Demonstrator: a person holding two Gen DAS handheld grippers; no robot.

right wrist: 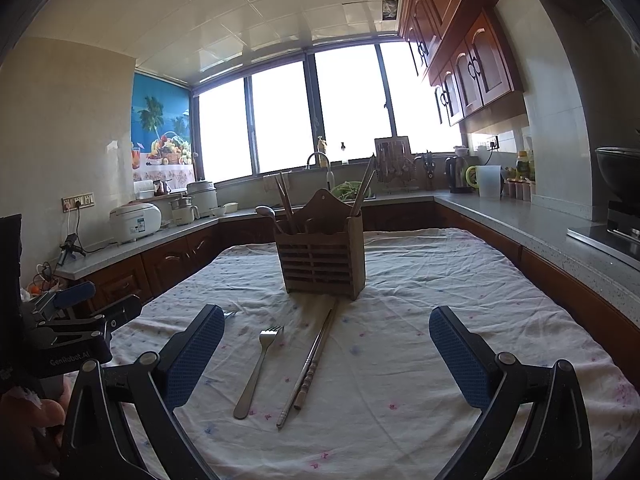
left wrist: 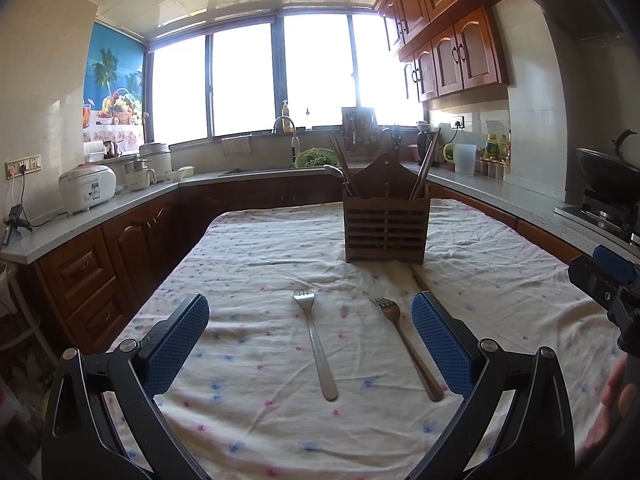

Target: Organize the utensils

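Forks (left wrist: 316,344) lying side by side on the cloth-covered surface (left wrist: 260,420), tines far, handles near, long axes running near-to-far and close to parallel. Left claw (left wrist: 310,344) hovering wide open and empty, straddling both; left fork almost on its midline, right fork (left wrist: 406,350) just inside the right-hand finger (left wrist: 438,344). Right claw (right wrist: 326,360) likewise spread wide and empty, framing that same right fork (right wrist: 258,368) and a pair of chopsticks (right wrist: 310,364) angled slightly, far tips reaching to the foot of the wooden holder (right wrist: 320,258). Holder upright, farther along the surface, already carrying chopsticks and a spoon. Judged nearest match: left claw for the left fork, right claw for the chopsticks. Likely need: straight descent, closing across the handle's narrow width, not along its length.
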